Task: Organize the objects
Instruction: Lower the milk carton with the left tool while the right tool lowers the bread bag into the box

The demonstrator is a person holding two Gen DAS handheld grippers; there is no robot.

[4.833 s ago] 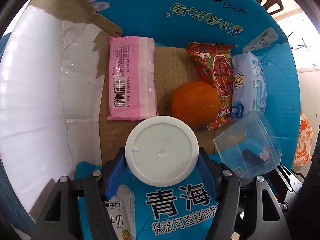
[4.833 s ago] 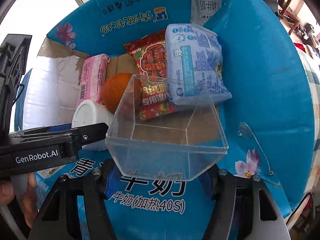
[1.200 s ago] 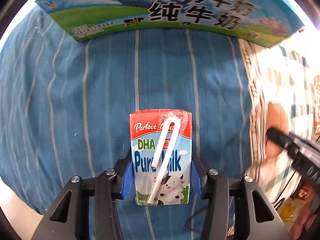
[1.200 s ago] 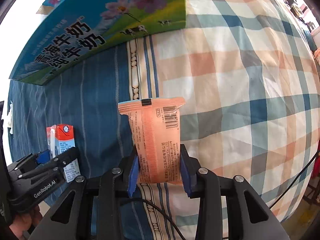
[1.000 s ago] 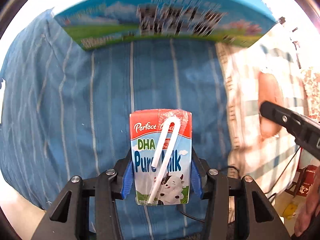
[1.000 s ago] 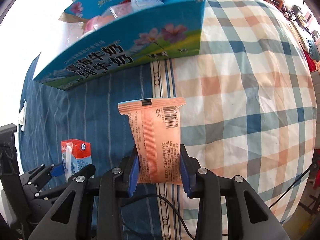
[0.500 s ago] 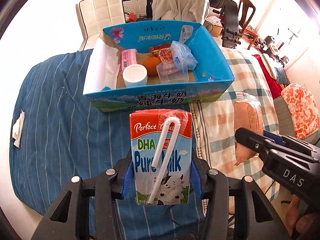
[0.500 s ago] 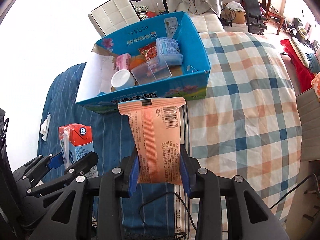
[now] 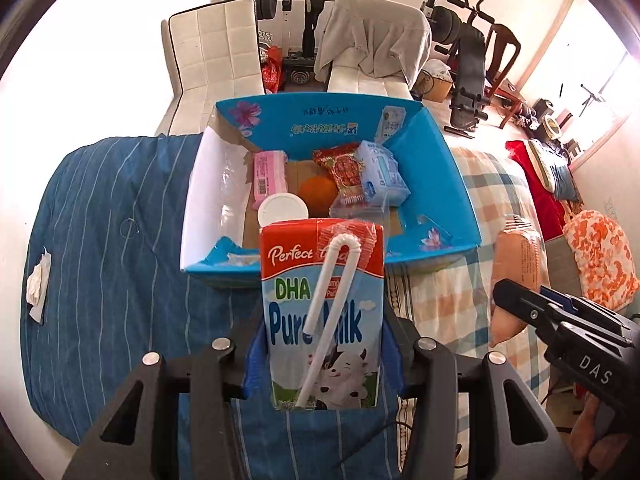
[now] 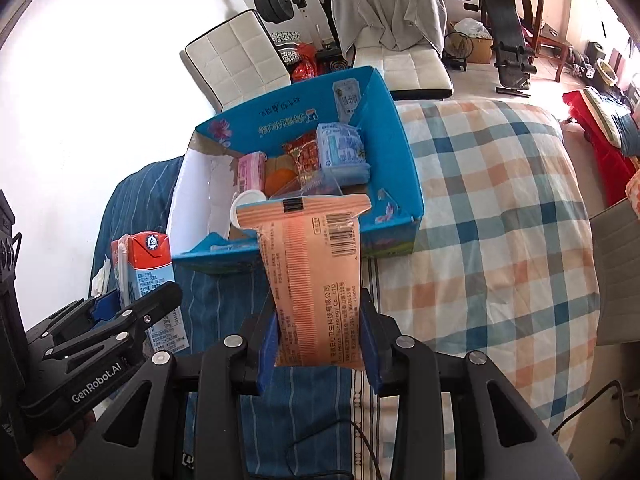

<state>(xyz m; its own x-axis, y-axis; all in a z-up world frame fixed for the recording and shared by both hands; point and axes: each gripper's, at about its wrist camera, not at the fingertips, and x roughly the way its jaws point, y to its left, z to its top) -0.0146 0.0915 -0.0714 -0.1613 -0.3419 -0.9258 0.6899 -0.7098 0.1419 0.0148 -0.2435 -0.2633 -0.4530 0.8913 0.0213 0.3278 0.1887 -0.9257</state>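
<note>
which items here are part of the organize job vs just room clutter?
Job:
- milk carton in left hand-held gripper
- orange packet in right hand-held gripper
- blue box already holding an orange, pink pack, white lid

Lying about:
- crumpled tissue
- white chairs
- weight bench

Both black tools, left tool (image 9: 322,354) and right tool (image 10: 318,354), have blue pads, silver screws and white lettering.
</note>
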